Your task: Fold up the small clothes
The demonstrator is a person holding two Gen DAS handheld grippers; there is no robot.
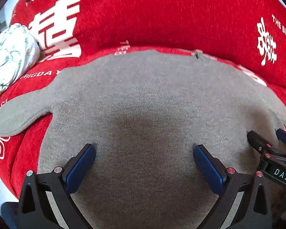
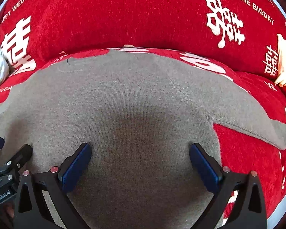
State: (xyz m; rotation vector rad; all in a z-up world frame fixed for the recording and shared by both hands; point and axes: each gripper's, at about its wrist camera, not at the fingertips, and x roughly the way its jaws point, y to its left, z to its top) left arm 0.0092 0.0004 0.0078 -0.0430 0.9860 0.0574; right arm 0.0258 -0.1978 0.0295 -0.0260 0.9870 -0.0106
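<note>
A small grey knit sweater (image 1: 146,95) lies spread flat on a red sofa cover, with one sleeve out to the left (image 1: 15,114). In the right wrist view the sweater (image 2: 124,95) shows its other sleeve out to the right (image 2: 257,127). My left gripper (image 1: 144,152) is open, its blue pads just above the lower left part of the sweater's body. My right gripper (image 2: 140,151) is open over the lower right part of the body. The right gripper also shows at the right edge of the left wrist view (image 1: 265,135). Neither holds anything.
The red sofa cover (image 1: 162,15) with white lettering covers the seat and backrest. A crumpled white floral cloth (image 1: 11,53) lies at the left. A cream tasselled item (image 2: 285,61) lies at the far right.
</note>
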